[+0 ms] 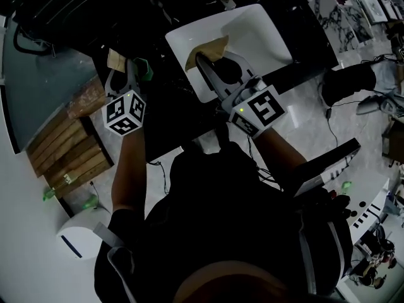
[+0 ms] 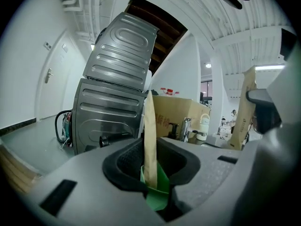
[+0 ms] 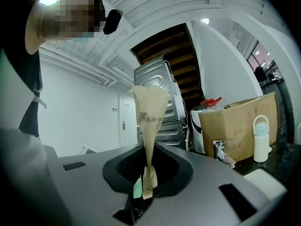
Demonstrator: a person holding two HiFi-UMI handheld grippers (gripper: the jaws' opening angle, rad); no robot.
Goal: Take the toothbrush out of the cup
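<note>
- Your left gripper (image 1: 128, 68) (image 2: 153, 185) has its jaws narrowed onto a tan paper strip (image 2: 149, 140) (image 1: 116, 60), which stands up from between them.
- A green piece (image 2: 157, 192) sits low in the same jaws, touching the strip's foot. You cannot tell from here whether it is the toothbrush.
- Beyond the left gripper's jaws stands a ribbed grey metal machine (image 2: 117, 88).
- Your right gripper (image 1: 203, 60) (image 3: 145, 188) is pinched nearly closed on the thin lower end of a brown paper packet (image 3: 149, 109) (image 1: 213, 47). The packet widens above the jaws and carries dark print.
- A sliver of green (image 3: 137, 188) shows in the jaws just left of the packet's end.
- The right gripper is held over a white sink (image 1: 262, 30), with the packet above the basin.
- Ahead and to the right of the right gripper are a tap (image 3: 222, 153), a cardboard box (image 3: 235, 121) and a white bottle (image 3: 260, 142).
</note>
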